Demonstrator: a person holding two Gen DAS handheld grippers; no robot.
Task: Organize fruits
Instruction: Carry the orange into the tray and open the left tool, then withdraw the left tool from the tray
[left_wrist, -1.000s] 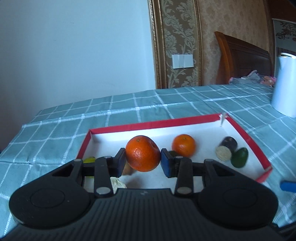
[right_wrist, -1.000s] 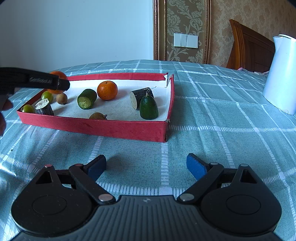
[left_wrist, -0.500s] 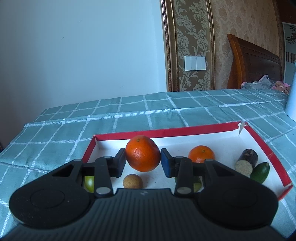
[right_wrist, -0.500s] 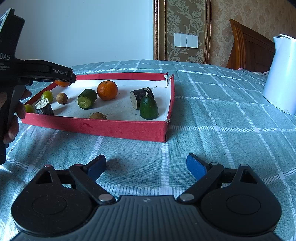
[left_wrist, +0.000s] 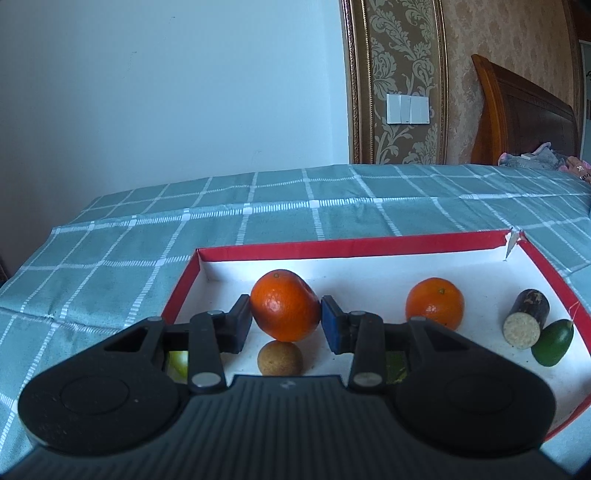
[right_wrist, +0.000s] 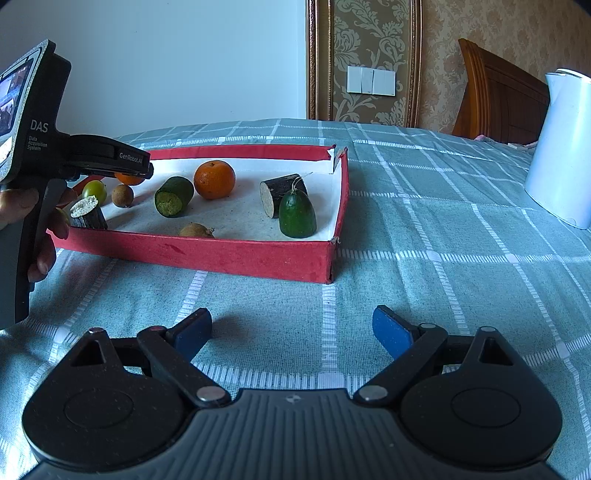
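Checked green cloth, red tray (left_wrist: 354, 246): left gripper (left_wrist: 284, 325) clamps an orange (left_wrist: 285, 305) over the tray's ten-o'clock corner. Right gripper (right_wrist: 291, 330) gapes empty; only its view shows the white kettle (right_wrist: 563, 147).

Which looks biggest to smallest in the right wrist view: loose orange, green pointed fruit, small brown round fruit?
1. Loose orange and green pointed fruit: alike; the green one sits nearer, so unranked.
2. Small brown round fruit.

tray (right_wrist: 236, 254): matt red card | tablecloth (right_wrist: 443, 258): woven checked cloth | kettle (right_wrist: 561, 147): glossy white plastic
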